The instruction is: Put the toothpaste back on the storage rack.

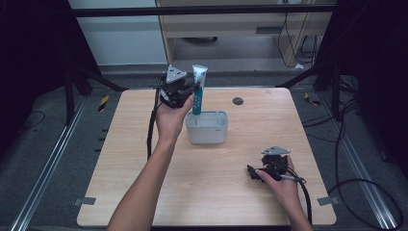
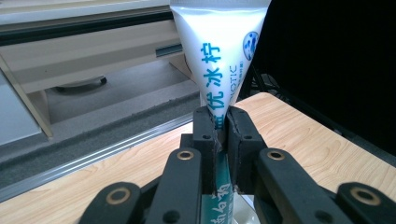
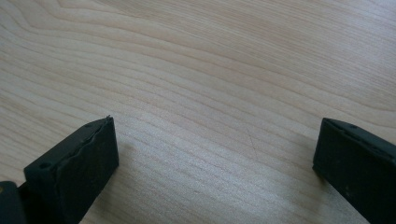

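Low at the frame's right, the right hand-held gripper [image 1: 252,172] rests wide open, while the left hand-held gripper [image 1: 195,88] should lower its clamped toothpaste tube [image 1: 198,91] straight into the white holder [image 1: 207,129] at centre.

The left gripper [image 1: 191,91] is being held high at upper centre of the frame on an outstretched forearm, fingers [image 2: 205,135] pinched together, while the right gripper [image 1: 251,171] is resting low at lower right, fingers [image 3: 74,172] spread wide.

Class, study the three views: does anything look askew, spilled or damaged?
Nothing stands out. The left tongs hold the toothpaste tube upright over the white holder; the right tongs rest open above bare table.
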### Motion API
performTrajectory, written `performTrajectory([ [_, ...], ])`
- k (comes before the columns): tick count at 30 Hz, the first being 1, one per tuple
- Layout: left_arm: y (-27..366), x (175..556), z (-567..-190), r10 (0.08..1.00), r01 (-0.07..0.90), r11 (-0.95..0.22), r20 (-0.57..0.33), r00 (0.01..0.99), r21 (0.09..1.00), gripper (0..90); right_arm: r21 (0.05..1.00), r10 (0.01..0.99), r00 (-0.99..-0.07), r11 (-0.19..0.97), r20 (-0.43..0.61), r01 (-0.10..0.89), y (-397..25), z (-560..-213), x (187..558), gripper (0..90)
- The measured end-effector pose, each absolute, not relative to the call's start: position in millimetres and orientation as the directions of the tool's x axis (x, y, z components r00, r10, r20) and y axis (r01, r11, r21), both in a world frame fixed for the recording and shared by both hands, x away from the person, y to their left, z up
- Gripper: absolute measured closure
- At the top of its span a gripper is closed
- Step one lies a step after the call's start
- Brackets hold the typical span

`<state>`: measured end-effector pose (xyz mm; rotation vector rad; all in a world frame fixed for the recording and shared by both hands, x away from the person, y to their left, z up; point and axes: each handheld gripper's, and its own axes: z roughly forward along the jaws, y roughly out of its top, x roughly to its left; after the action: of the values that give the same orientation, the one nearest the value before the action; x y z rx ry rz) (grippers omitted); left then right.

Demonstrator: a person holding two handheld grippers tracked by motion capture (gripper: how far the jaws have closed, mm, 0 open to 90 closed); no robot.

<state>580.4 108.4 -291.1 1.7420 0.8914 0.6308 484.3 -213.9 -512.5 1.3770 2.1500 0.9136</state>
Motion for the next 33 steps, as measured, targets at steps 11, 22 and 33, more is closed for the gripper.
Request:
performTrajectory([
  [11, 99, 585, -300, 0.8, 0.275, -0.185, -0.018, 0.599, 0.944, 82.5, 0.722, 0.909, -0.417, 0.292, -0.005, 0.627, -214, -513, 484, 0.4],
  [22, 93, 588, -311, 0.796, 0.284, -0.191, -0.021, 0.605, 0.94, 82.5, 0.722, 0.908, -0.418, 0.294, -0.007, 0.627, -214, -513, 484, 0.4],
  [33, 90, 590, -323, 0.795, 0.295, -0.197, -0.024, 0.607, 0.935, 82.5, 0.722, 0.908, -0.418, 0.294, -0.007, 0.627, -214, -513, 484, 0.4],
])
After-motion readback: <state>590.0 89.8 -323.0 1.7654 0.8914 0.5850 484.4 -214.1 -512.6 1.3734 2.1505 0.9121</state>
